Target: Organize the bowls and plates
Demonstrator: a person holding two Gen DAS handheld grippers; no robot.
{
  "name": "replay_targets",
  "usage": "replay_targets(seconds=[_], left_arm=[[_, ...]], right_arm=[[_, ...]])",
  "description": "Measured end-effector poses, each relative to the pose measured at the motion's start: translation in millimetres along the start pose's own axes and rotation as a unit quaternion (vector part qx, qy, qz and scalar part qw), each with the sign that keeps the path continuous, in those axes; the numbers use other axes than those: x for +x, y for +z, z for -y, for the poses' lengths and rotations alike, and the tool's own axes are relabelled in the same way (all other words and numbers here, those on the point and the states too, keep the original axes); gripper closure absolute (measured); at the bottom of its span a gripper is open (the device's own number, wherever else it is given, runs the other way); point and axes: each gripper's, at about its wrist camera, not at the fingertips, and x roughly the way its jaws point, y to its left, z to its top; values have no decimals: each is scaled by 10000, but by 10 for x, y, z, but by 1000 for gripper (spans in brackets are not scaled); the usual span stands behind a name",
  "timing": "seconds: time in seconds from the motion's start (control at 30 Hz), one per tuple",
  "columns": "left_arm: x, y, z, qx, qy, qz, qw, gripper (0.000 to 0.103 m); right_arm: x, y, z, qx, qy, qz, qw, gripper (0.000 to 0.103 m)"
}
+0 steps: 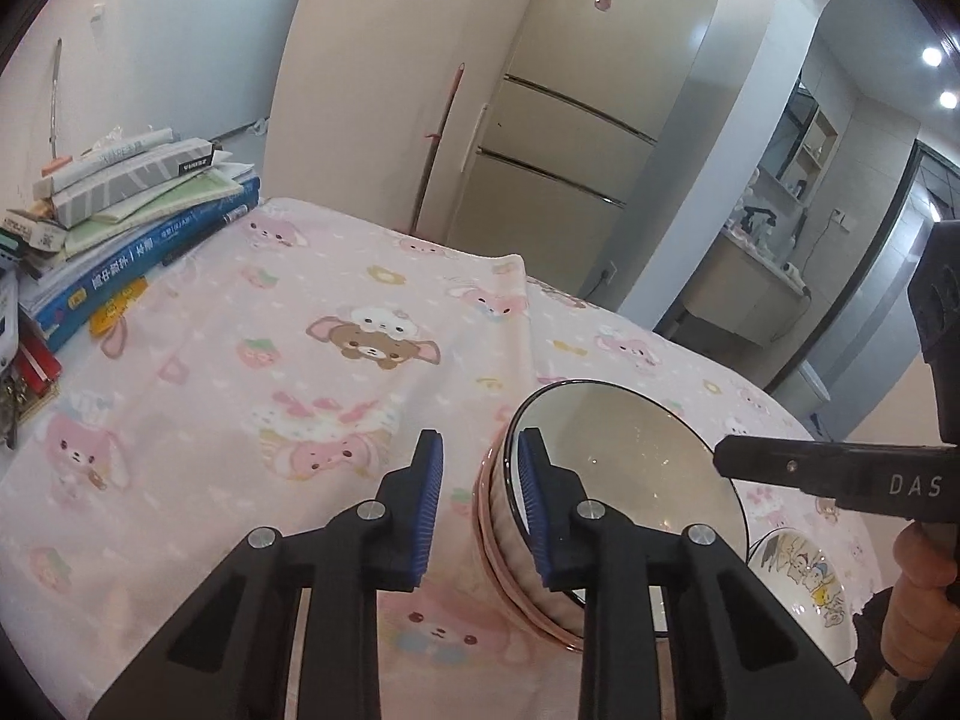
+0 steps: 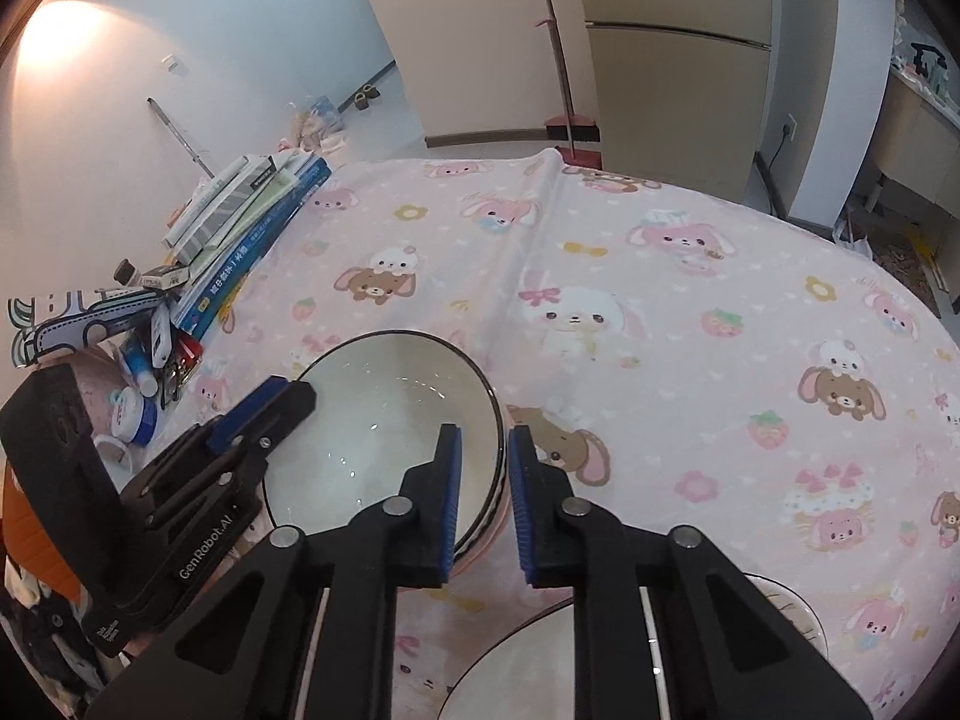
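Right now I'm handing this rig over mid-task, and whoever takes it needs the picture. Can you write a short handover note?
Left gripper: open, astride one side of the rim of the white bowl with a dark rim, not pinching it.
Right gripper: appears shut on the opposite side of that rim.
Things: the white bowl sits nested in a pink bowl on the pink cartoon-print cloth. A cartoon-printed white plate lies beside them.
Done: the two bowls are stacked.
Left: the plate is still apart from the stack. Bringing them together is probably next.
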Motion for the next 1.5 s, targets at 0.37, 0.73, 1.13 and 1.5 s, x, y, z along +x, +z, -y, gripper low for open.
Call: replay_targets(seconds=[0.37, 0.73, 1.13, 1.5], left_arm=[[3, -5, -5, 7, 129, -110, 9999, 37], [322, -78, -279, -1043, -838, -1124, 9846, 25], [540, -189, -209, -1260, -1237, -1580, 9715, 27], [574, -218, -160, -1286, -1350, -1679, 9680, 35]], right_arm=[[48, 17, 33, 42, -340, -29, 9994, 87], [328, 36, 261, 787, 334, -237, 9961, 53], [841, -69, 399, 1722, 1369, -961, 9708, 55], [905, -75, 365, 1649, 1287, -907, 9737, 55]])
